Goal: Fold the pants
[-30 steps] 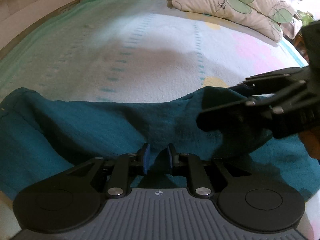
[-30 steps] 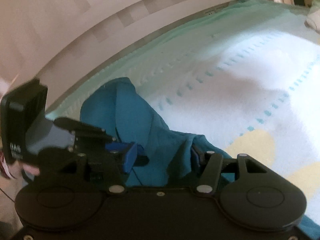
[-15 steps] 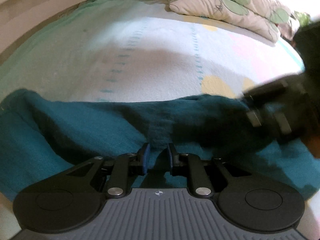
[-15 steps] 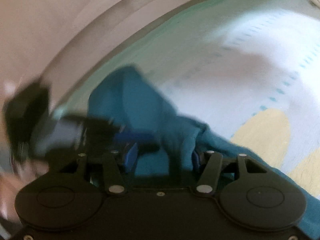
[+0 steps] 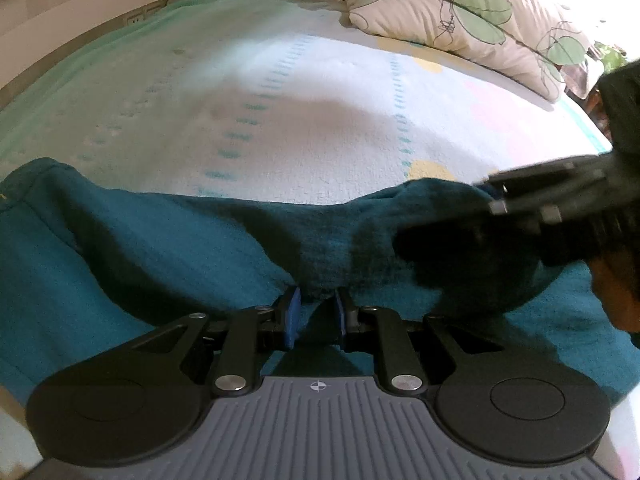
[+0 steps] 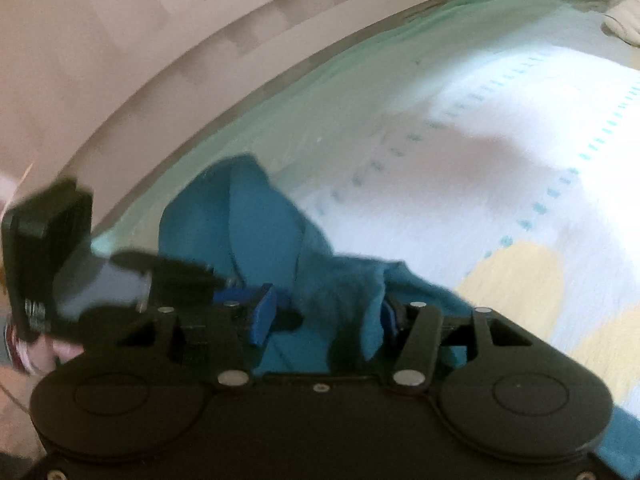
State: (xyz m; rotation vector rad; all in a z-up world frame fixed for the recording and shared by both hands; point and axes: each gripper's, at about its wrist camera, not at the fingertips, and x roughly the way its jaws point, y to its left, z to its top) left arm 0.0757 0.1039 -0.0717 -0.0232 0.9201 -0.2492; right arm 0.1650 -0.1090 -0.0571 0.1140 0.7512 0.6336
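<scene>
Teal pants [image 5: 160,248] lie crumpled along the near edge of the bed, with one ridge of cloth raised. My left gripper [image 5: 317,312] is shut on a pinch of that ridge, its blue pads close together with fabric between them. In the right wrist view the pants [image 6: 256,216] run up into my right gripper [image 6: 326,316]. Its jaws stand wide, a bunch of cloth hangs against the right pad, and a dark gap shows beside the left pad. The right gripper [image 5: 444,220] also shows blurred over the pants' right end. The left gripper [image 6: 208,280] reaches in from the left.
The bed sheet [image 5: 320,120] is pale with dashed teal lines and yellow and pink spots. A leaf-print pillow [image 5: 460,12] lies at the far end. A beige bed frame [image 6: 160,60] runs along the side. A hand [image 6: 60,350] holds the left gripper.
The right gripper blurred for a moment and now sits about where it was. Both grippers and the raised cloth ridge look much the same as before.
</scene>
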